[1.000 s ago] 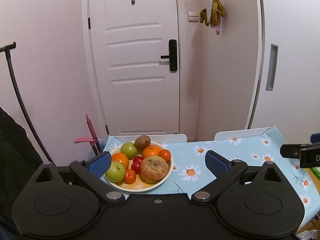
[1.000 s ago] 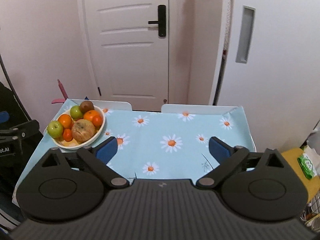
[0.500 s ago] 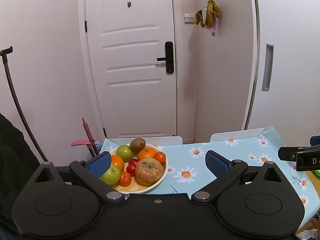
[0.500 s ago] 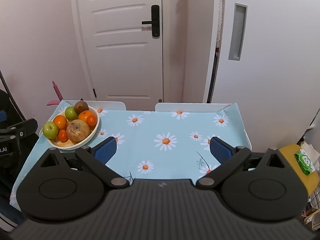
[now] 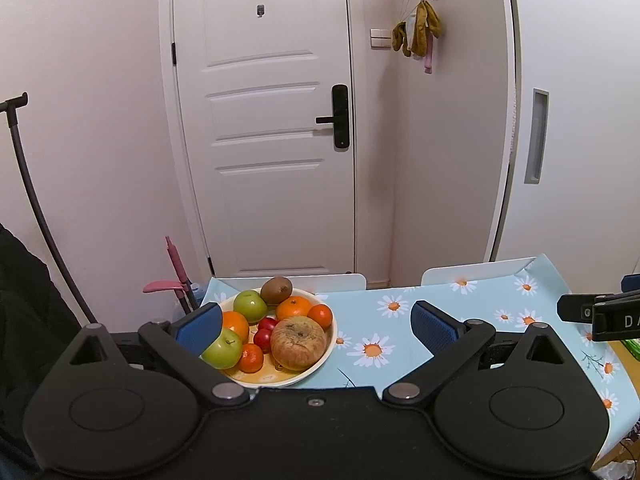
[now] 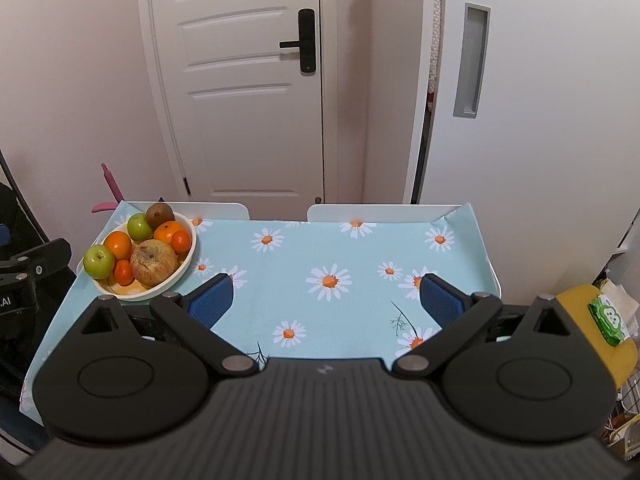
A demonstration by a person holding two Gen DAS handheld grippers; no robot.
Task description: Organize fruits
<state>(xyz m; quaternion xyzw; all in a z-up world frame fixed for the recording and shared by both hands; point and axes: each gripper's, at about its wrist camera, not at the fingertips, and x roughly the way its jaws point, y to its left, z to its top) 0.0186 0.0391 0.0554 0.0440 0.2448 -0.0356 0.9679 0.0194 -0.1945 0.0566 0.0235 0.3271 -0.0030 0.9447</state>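
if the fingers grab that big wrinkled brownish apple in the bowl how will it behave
The big wrinkled brownish apple looks shrivelled, so probably soft and easily bruised. It is round, so likely to roll. Lifting it may shift the small orange tangerine beside it.

A cream bowl [image 6: 188,264] stands at the far left corner of the table, heaped with fruit. A large wrinkled, brownish apple [image 6: 153,262] lies at the front, with two green apples [image 6: 98,261], several oranges [image 6: 118,245] and small tangerines [image 6: 181,241] around it. A brown kiwi [image 6: 159,215] sits at the back, and red plums [image 5: 263,337] nestle in the middle.
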